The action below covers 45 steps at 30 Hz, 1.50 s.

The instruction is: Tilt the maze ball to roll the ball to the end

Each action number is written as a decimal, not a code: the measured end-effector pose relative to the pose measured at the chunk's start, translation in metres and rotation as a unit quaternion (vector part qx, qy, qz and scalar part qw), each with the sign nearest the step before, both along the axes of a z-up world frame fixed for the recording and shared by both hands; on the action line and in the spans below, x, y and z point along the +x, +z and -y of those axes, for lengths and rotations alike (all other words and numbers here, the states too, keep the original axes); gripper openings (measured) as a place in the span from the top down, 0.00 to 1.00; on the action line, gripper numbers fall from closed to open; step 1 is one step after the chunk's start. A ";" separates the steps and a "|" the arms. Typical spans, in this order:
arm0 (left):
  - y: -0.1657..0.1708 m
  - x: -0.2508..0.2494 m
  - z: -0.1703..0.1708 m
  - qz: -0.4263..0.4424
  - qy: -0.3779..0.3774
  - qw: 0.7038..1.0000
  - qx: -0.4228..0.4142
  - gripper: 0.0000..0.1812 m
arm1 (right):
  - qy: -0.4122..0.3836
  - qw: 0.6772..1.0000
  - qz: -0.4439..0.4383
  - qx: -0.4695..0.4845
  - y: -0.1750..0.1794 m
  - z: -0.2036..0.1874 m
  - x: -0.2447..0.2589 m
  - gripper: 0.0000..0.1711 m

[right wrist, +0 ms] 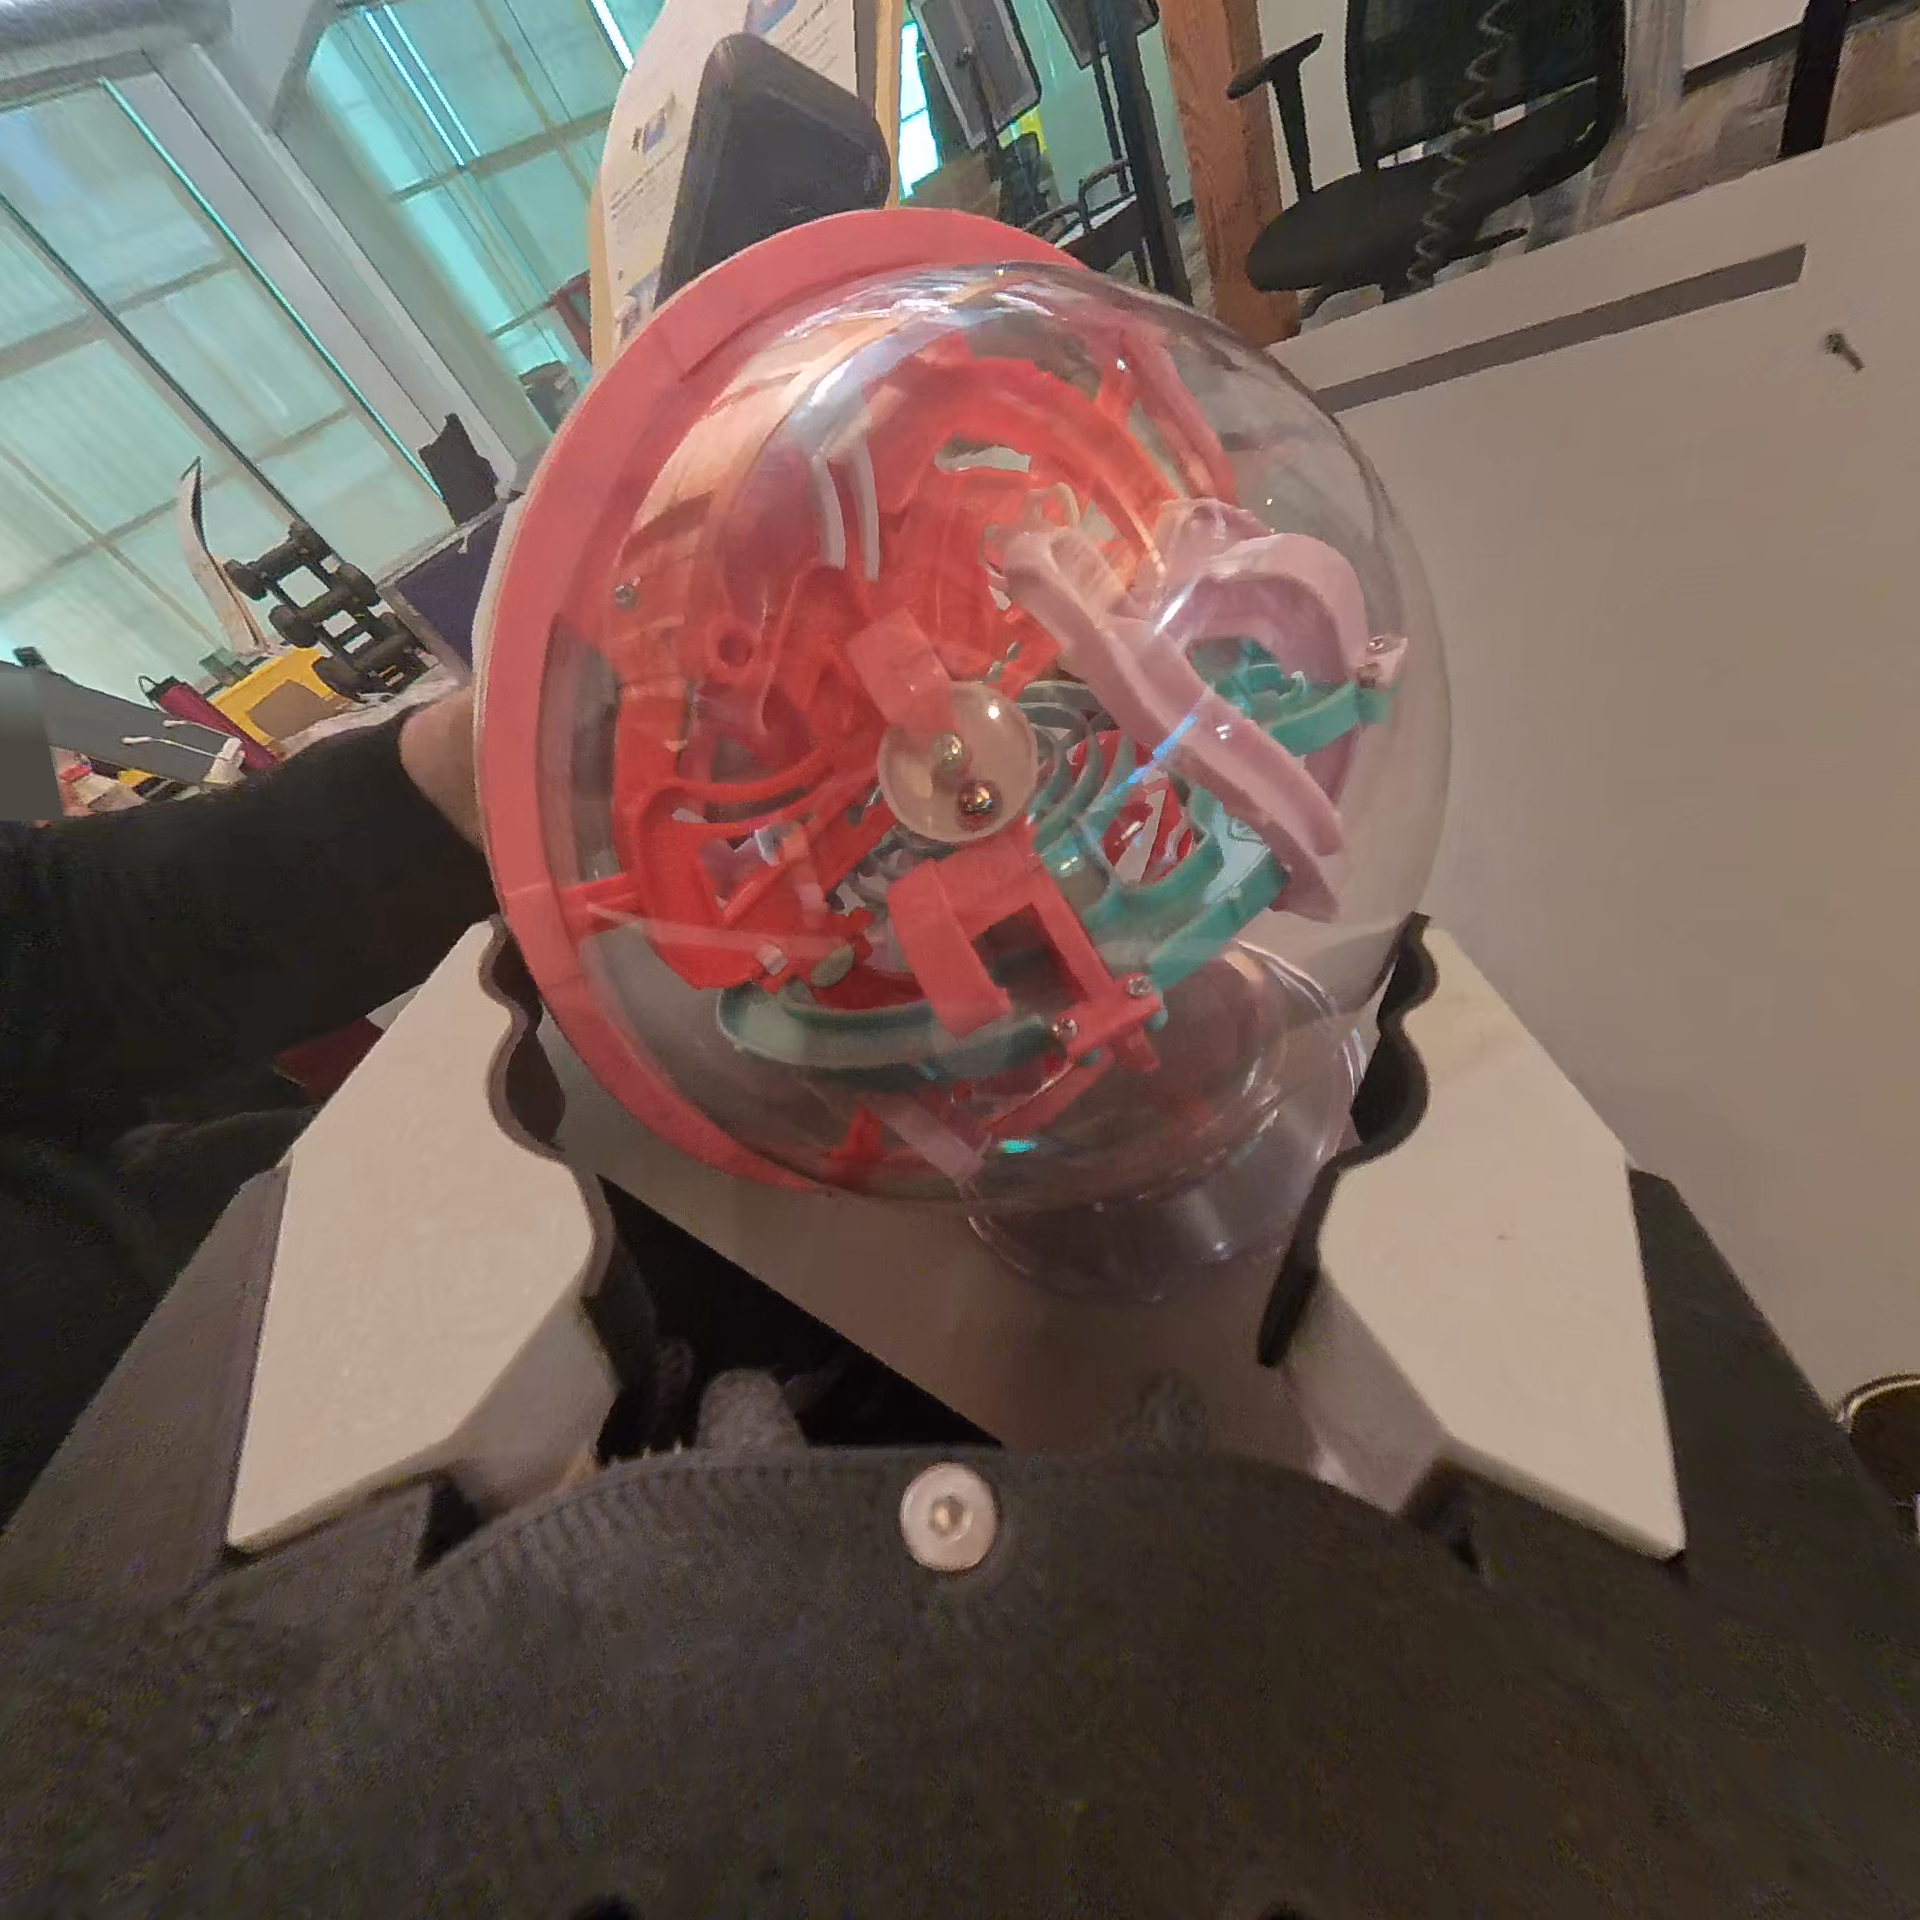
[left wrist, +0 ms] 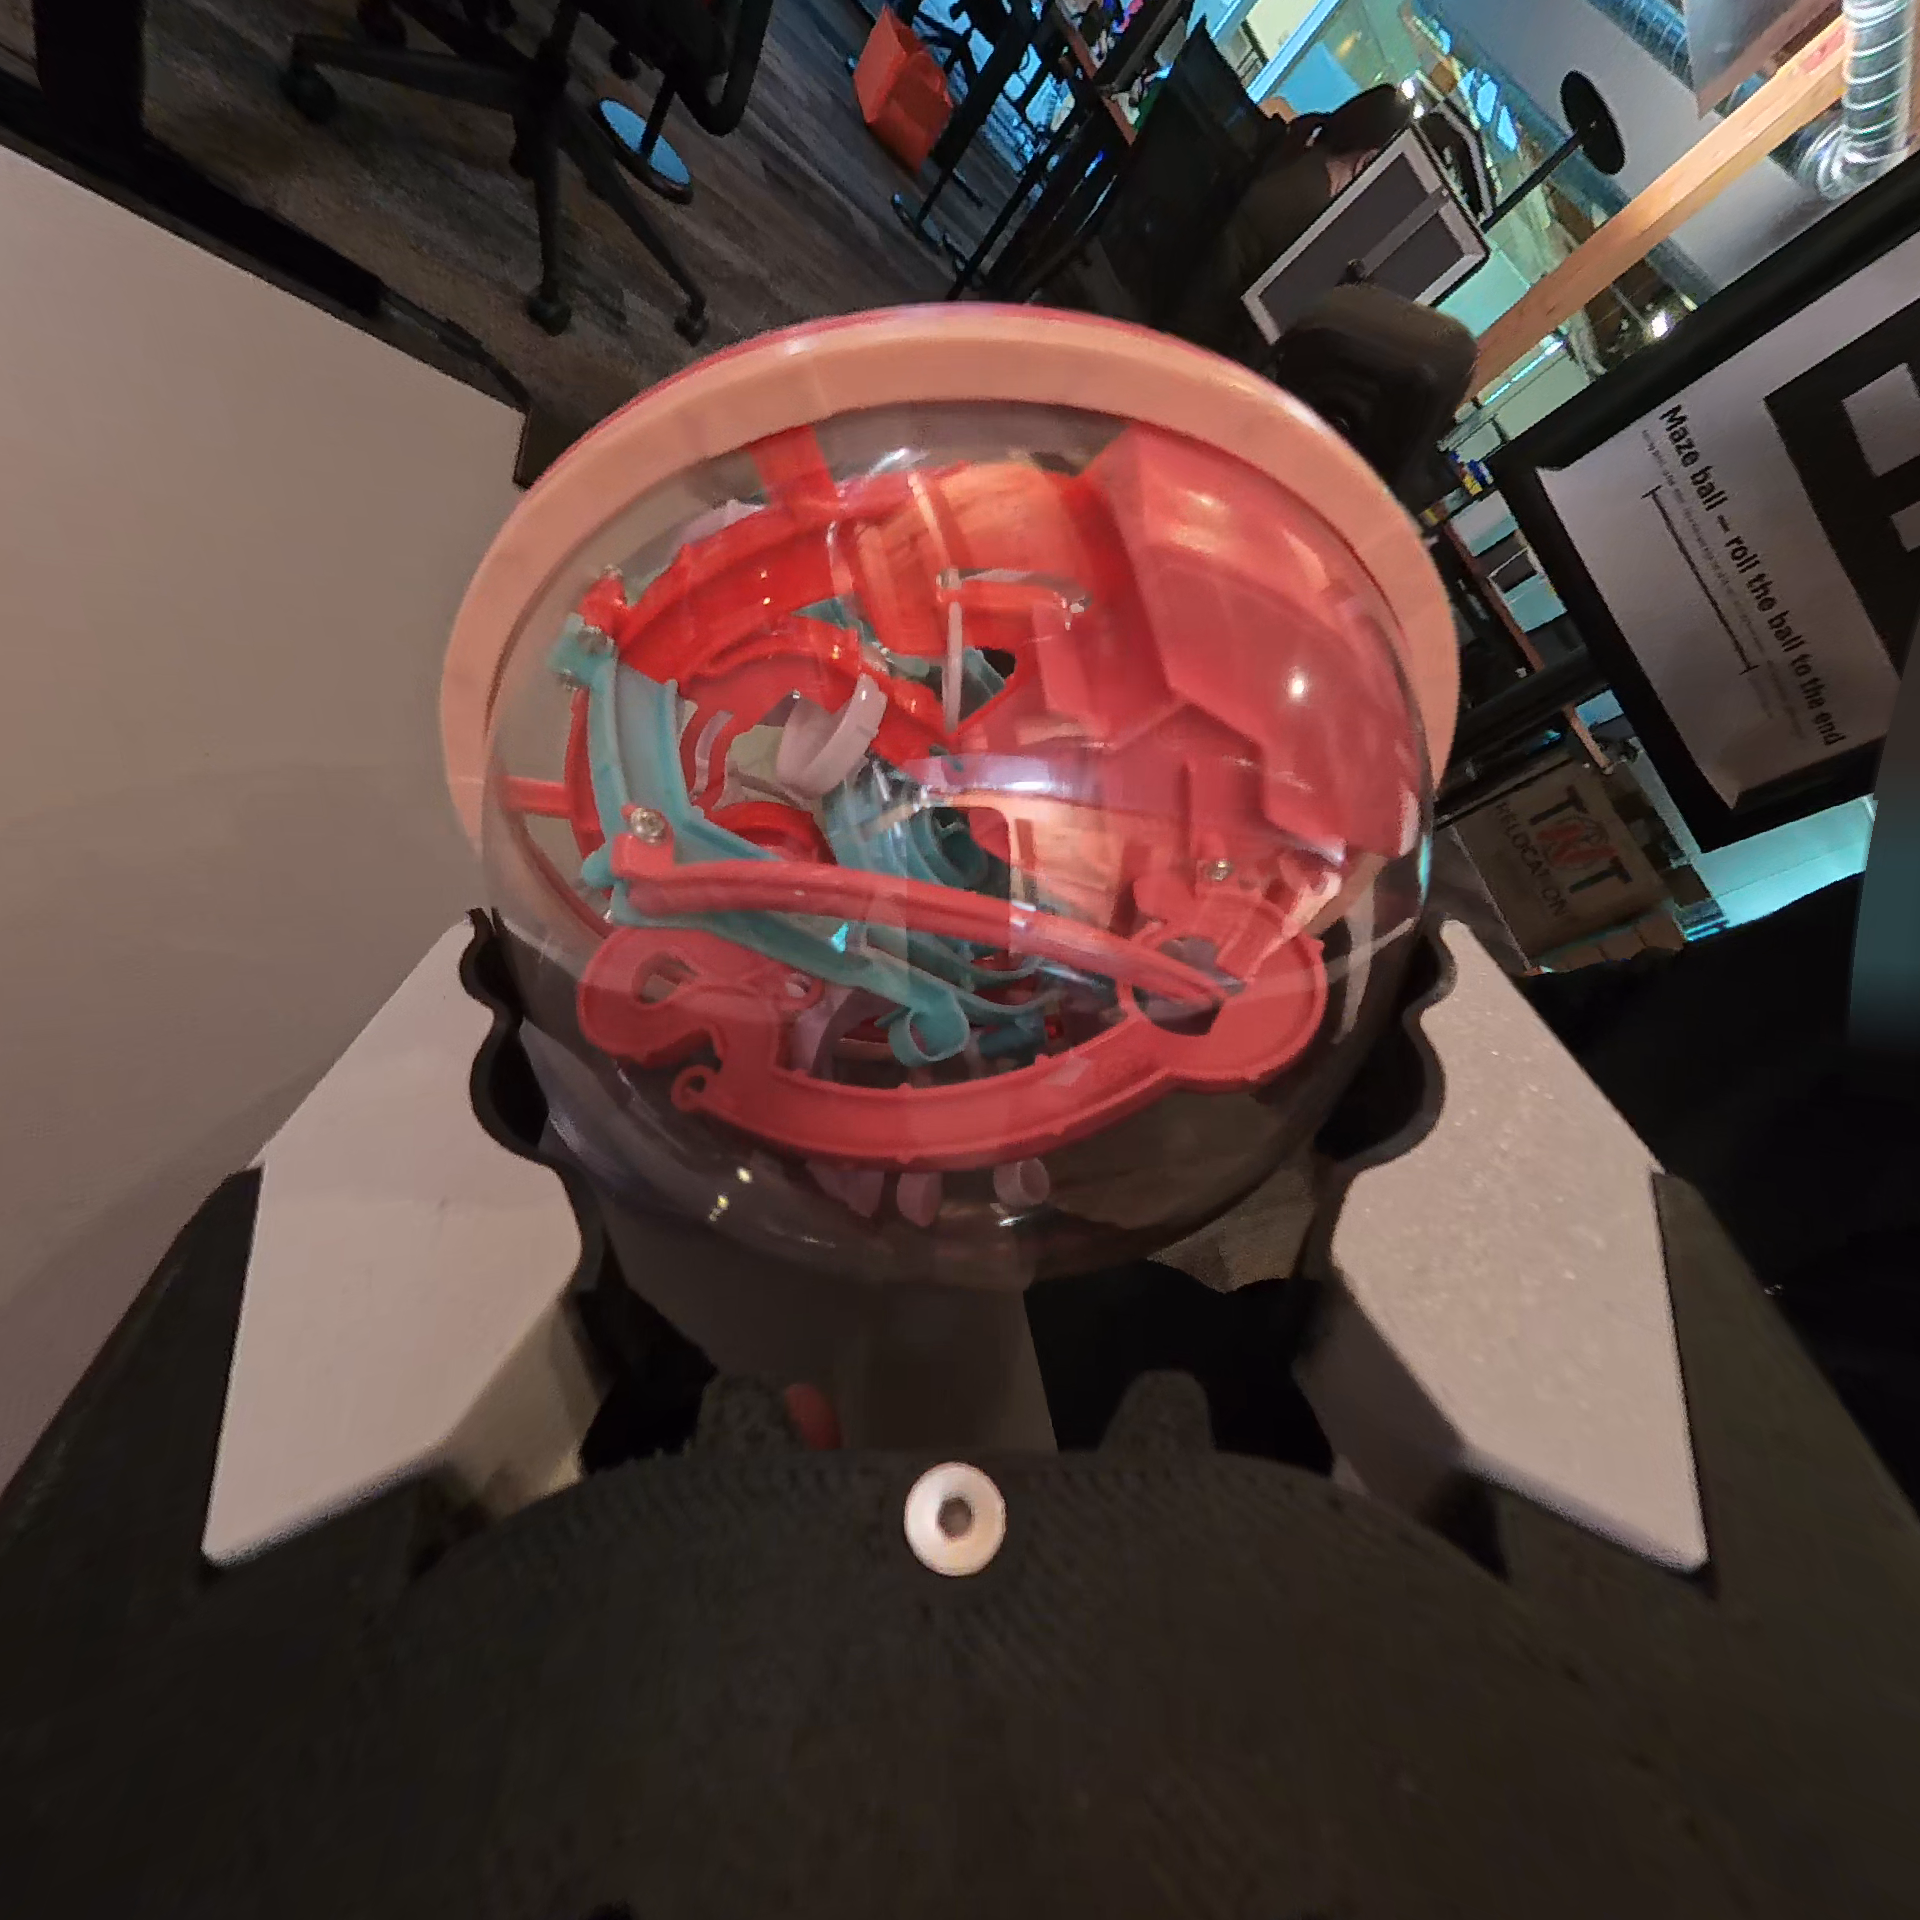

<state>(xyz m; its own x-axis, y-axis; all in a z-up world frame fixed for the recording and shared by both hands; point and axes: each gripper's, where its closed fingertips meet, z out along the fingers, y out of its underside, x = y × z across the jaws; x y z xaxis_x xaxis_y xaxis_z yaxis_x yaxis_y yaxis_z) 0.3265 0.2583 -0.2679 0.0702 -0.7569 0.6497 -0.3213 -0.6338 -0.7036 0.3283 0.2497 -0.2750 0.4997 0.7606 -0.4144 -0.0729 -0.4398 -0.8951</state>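
Both wrist cameras look forward along their own fingers, very close on the maze ball (left wrist: 940,790) filling each frame's centre. The left wrist view is rolled, office floor at 11 o'clock; the right wrist view faces windows at 10 o'clock. They share only the ball (right wrist: 956,727).

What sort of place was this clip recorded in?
Probably an open office or lab workspace. Wheeled office chairs stand on dark flooring, a monitor sits on a desk behind the maze ball, and large windows line one side. Both grippers hold the maze ball above a white table.
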 end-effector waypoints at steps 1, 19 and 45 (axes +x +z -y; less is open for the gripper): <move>0.001 0.000 0.000 0.005 -0.003 1.000 0.000 0.13 | -0.003 1.000 0.003 0.003 0.002 0.000 0.000 0.10; 0.018 -0.003 0.000 0.086 -0.032 0.995 0.025 0.13 | -0.052 0.996 0.056 0.043 0.019 -0.001 -0.003 0.10; 0.025 -0.006 0.007 0.127 -0.058 0.990 0.034 0.13 | -0.088 0.991 0.073 0.069 0.028 0.005 -0.006 0.10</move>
